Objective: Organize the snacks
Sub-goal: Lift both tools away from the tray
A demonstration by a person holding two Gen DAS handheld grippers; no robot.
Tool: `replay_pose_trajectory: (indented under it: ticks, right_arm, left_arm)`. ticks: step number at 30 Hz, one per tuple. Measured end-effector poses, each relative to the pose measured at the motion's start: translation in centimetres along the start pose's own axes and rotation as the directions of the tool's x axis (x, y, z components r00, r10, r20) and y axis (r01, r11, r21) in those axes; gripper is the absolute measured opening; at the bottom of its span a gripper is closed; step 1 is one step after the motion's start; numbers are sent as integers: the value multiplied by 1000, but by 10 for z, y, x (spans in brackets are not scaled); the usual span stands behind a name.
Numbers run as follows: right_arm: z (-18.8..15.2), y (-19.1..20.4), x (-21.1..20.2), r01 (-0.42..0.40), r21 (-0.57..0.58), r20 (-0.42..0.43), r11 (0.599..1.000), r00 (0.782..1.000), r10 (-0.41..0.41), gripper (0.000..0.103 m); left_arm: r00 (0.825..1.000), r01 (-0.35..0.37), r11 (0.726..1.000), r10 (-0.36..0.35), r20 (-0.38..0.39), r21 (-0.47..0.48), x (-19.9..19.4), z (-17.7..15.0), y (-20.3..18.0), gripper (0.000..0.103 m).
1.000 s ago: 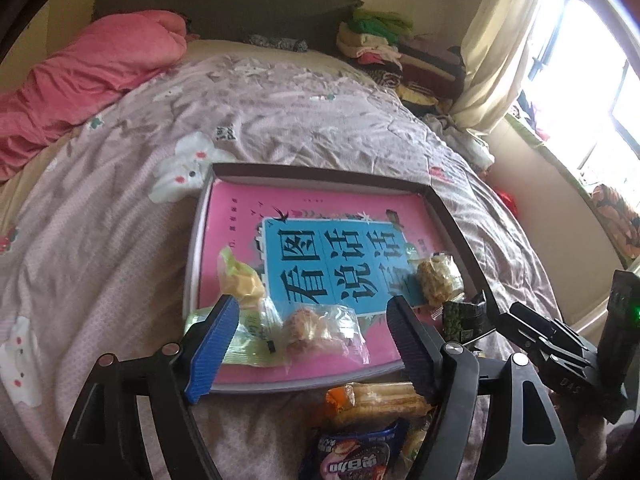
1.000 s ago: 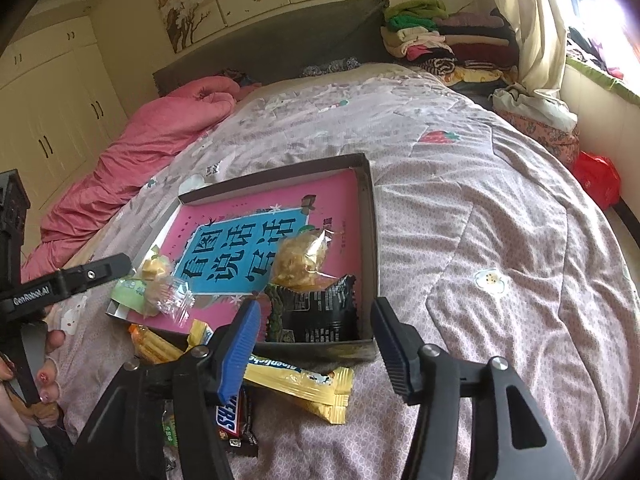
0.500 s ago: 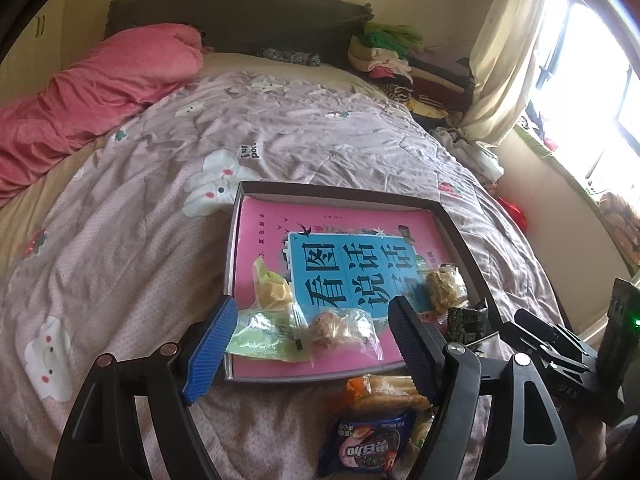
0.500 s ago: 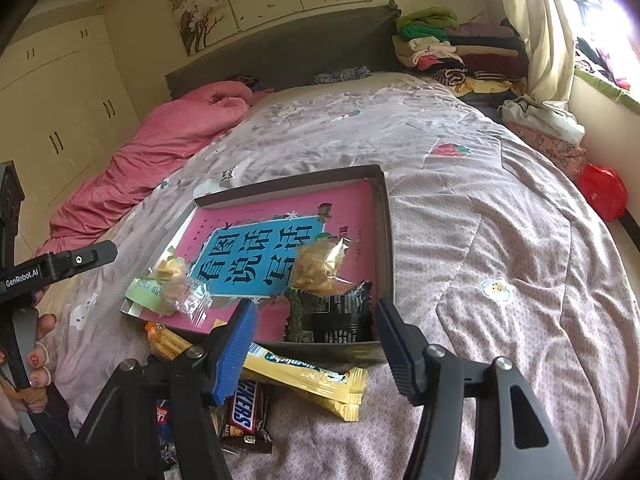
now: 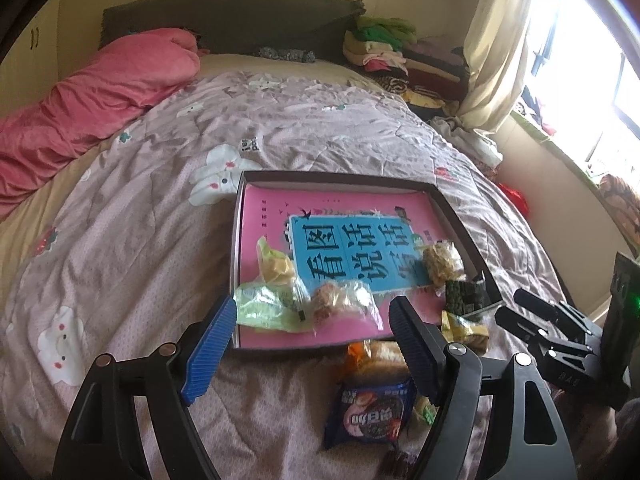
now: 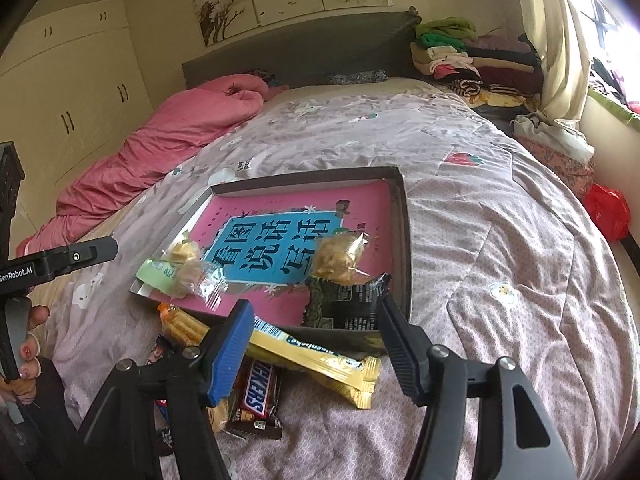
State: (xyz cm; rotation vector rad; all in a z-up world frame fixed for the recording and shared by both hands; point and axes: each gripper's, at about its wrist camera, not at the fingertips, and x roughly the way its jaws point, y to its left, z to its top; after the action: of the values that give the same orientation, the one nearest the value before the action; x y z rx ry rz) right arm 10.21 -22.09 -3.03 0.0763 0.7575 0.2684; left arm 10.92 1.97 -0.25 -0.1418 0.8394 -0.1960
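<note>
A shallow dark box [image 5: 340,178] with a pink and blue printed bottom lies on the bed. In it are a green packet [image 5: 264,308], a clear-wrapped pastry [image 5: 340,300], a bag of fried snack [image 5: 442,262] and a black packet [image 5: 464,296]. On the quilt in front lie an orange packet [image 5: 376,354] and a blue biscuit packet [image 5: 372,412]. My left gripper [image 5: 312,312] hangs open above the box's near edge, holding nothing. My right gripper [image 6: 316,308] hovers over yellow bars [image 6: 316,356] and a Snickers bar [image 6: 258,392]; its jaws are opening, pressing on nothing.
A pink duvet [image 6: 180,128] lies along the bed's left side. Folded clothes [image 6: 460,52] are stacked at the headboard's right, beside a curtain [image 6: 556,40]. A red bag [image 6: 606,212] sits on the floor at right. A person's hand [image 6: 32,320] holds the left gripper's handle.
The left gripper has drawn back and up, so the box looks smaller and the loose packets show in front. The right gripper's jaws have spread a little wider, and the Snickers bar has come into view.
</note>
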Motion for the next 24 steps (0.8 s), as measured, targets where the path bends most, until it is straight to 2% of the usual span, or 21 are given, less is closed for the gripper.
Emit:
replay_pose_trajectory:
  ticks: [3,8,24]
  right_arm:
    - [-3,4,-2,-2,-14,-3,1000,1000,2,64]
    - [-8,10,-5,-9,-39,-10,999,1000,9,64]
    - [-23,19,-12,-20,-61,-46,998,999,17,64]
  left_arm:
    - [1000,18,1000,-18,-6,-3,-2,-5,-2,80]
    - [1000,12,999,-11,-23,38,-3,-16,-10,80]
    - [998,19,997,-16,-55,70,-10,-40,-18,80]
